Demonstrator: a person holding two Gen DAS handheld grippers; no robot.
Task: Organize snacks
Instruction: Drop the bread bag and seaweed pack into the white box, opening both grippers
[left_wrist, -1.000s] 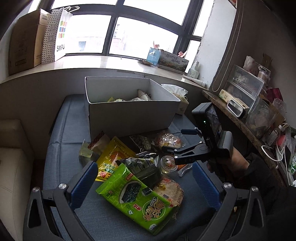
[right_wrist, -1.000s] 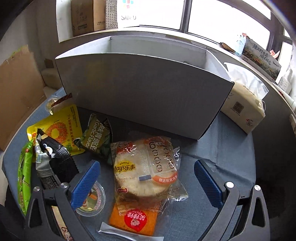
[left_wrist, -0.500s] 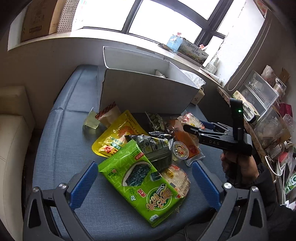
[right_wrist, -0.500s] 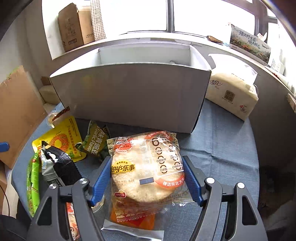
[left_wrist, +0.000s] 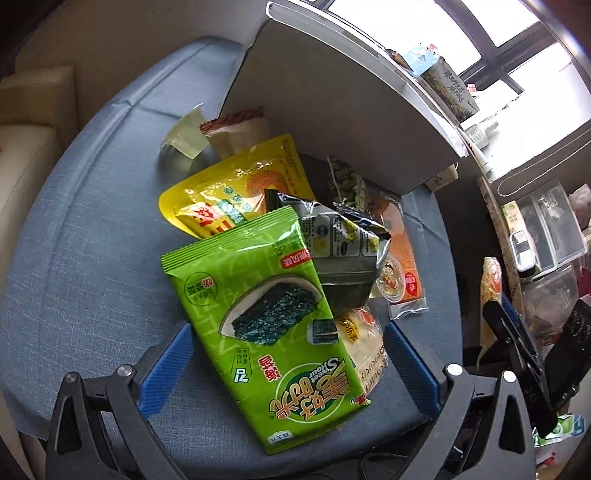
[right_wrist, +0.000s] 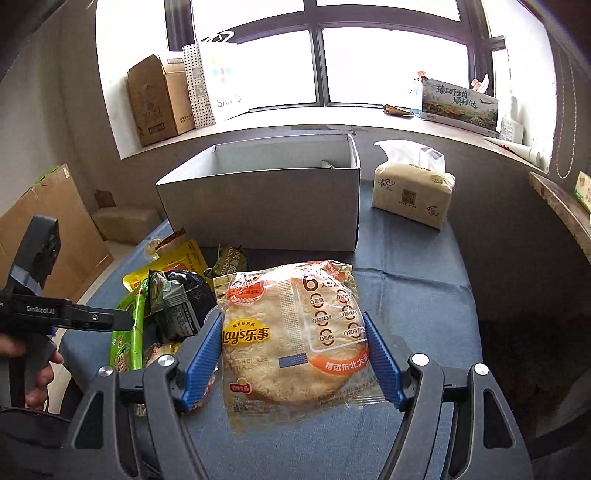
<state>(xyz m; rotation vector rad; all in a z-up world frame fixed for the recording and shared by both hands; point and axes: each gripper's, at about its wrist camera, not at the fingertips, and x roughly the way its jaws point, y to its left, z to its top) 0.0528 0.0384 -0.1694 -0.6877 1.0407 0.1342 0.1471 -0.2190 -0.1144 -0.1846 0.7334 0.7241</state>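
We note the right hand-held gripper (right_wrist: 293, 363) clamped on the rice cracker pack (right_wrist: 295, 339), lifted before the white box (right_wrist: 266, 199); left hand-held gripper (left_wrist: 288, 369) spread wide over the green seaweed bag (left_wrist: 266, 339).

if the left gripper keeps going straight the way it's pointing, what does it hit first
Most likely the green seaweed snack bag. It lies flat on the blue cloth directly between the open fingers of the left gripper, atop the snack pile. Depth is hard to judge here, so how near it is stays unclear.

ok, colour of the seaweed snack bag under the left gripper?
Bright green seaweed snack bag, dark seaweed picture on it; clearest in left wrist view.
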